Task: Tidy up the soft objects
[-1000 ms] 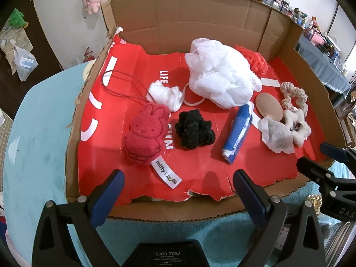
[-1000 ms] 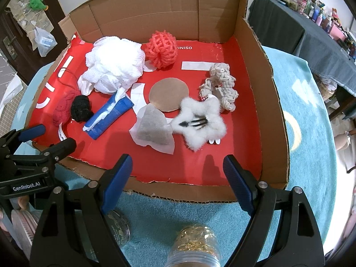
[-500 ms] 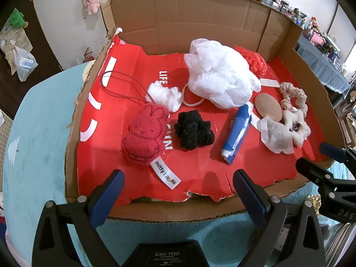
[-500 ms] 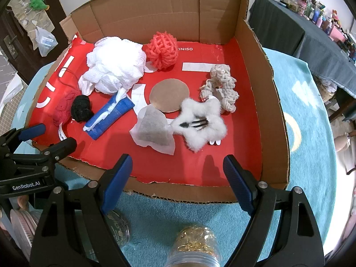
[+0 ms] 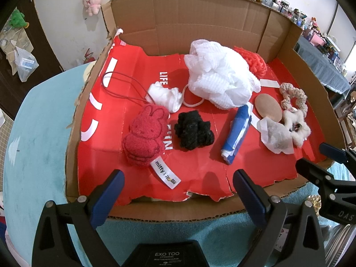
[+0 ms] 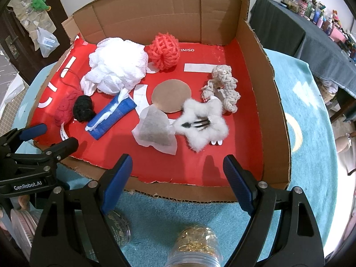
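Observation:
A shallow cardboard box (image 5: pixel 191 24) lined with red paper holds the soft things. In the left wrist view lie a red rabbit plush (image 5: pixel 144 133), a black fuzzy scrunchie (image 5: pixel 193 131), a white bath pouf (image 5: pixel 220 80), a small white cloth (image 5: pixel 164 95) and a blue tissue pack (image 5: pixel 237 131). In the right wrist view lie a coral knitted ball (image 6: pixel 164 52), a tan round pad (image 6: pixel 171 95), a white fluffy star clip (image 6: pixel 202 124), a beige knitted scrunchie (image 6: pixel 222 86) and a filter sachet (image 6: pixel 154 131). My left gripper (image 5: pixel 178 184) and right gripper (image 6: pixel 178 171) are open and empty at the box's front edge.
The box sits on a teal cloth (image 6: pixel 307 115). A jar of gold clips (image 6: pixel 195 244) and a clear jar (image 6: pixel 118 227) stand just below the right gripper. A dark covered table (image 6: pixel 307 29) with small items is at the far right.

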Tool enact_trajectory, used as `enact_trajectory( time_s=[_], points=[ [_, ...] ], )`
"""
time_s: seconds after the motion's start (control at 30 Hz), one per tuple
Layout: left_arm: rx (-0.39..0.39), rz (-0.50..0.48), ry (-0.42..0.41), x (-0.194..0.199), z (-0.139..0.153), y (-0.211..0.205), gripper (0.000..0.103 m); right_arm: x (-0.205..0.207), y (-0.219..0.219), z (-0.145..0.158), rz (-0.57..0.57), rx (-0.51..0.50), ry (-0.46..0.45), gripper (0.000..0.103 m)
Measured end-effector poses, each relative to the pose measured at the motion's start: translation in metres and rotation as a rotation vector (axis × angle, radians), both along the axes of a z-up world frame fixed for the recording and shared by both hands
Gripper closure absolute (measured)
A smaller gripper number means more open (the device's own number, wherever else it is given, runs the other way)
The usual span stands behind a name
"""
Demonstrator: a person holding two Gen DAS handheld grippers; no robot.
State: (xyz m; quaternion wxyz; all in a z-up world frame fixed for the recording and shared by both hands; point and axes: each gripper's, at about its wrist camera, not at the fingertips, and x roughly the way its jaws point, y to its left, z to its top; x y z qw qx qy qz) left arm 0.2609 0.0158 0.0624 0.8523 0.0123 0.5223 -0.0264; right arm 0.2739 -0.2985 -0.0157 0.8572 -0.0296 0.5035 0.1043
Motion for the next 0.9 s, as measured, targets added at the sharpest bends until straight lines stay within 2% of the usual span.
enact_trajectory(
  time_s=[0.9],
  points=[
    [-0.029, 0.023, -0.009, -0.0023, 0.0076, 0.0057, 0.003, -0.0045, 0.0007, 0.0053, 0.012, 0.007, -0.031, 0.019]
  ],
)
